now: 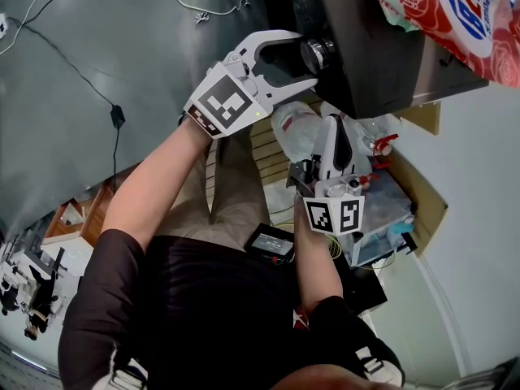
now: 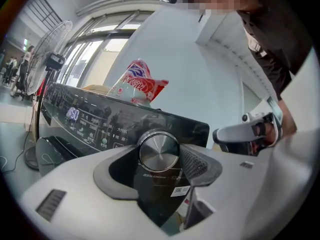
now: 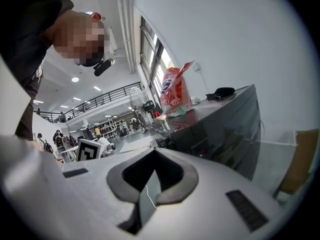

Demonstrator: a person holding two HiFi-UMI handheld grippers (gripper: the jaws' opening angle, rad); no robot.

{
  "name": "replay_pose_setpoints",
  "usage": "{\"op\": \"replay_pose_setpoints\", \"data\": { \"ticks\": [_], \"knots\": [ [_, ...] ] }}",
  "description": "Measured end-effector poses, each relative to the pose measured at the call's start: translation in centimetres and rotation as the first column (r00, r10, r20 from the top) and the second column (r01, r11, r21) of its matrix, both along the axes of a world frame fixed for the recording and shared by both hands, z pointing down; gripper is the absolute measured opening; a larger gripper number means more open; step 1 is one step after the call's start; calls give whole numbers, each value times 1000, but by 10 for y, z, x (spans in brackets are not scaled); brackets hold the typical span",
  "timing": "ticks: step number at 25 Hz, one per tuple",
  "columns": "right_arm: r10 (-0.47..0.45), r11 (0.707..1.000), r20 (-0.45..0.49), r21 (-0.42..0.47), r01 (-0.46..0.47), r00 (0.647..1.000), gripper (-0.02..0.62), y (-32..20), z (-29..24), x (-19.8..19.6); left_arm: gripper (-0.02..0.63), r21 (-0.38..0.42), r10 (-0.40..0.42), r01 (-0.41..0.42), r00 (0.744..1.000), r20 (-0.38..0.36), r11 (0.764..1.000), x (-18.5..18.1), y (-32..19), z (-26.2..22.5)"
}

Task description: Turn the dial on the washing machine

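— Whereabouts of the dial (image 2: 159, 151)?
— On the dark panel (image 2: 95, 126) of the washer (image 1: 382, 63), near one end, facing straight out. Dead ahead of the left tool (image 2: 159, 168), round metal face seen full on between the jaws.
— Gripped?
— Not by the look of it. Jaws apart, one on either side of the rim. Dark gap plain on one flank; other pad very close, possibly touching, hard to call through the wide lens.
— Axis?
— Straight out of the panel, in line with the tool's own reach. So, most likely: close on the rim, then roll the hand about that line. Little or no sideways shift needed, judging by the centring.
— And the right tool (image 3: 150, 181)?
— Drawn together, nothing in it. Held low and back by the body, well apart from the panel, aimed past the washer's side and not at the dial. Left far nearer, clearly the one for the job.
— Anything in the way?
— Nothing between jaws and dial. Red-and-white bag (image 2: 139, 84) up on top of the washer, well clear.
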State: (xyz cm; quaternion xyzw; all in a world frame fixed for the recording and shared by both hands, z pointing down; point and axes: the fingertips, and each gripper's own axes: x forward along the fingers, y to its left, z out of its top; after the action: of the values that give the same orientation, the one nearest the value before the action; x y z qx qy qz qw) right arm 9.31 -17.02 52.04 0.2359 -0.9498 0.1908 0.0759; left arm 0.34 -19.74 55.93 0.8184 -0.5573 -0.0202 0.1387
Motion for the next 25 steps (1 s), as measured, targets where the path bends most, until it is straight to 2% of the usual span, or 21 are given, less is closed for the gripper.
{"op": "replay_pose_setpoints", "data": {
  "ticks": [14,20,25],
  "knots": [
    [14,1000,8,-25,-14,1000,2,1,5,-7,253,-41,-13,6,984,-175,999,-3,-2,2],
    [5,1000,4,-28,-5,1000,2,2,10,-11,253,-69,-28,8,959,-284,998,-4,-3,5],
    [2,999,-2,-34,-2,1000,2,5,13,-11,253,-84,-48,16,916,-397,996,-4,-4,7]
  ]
}}
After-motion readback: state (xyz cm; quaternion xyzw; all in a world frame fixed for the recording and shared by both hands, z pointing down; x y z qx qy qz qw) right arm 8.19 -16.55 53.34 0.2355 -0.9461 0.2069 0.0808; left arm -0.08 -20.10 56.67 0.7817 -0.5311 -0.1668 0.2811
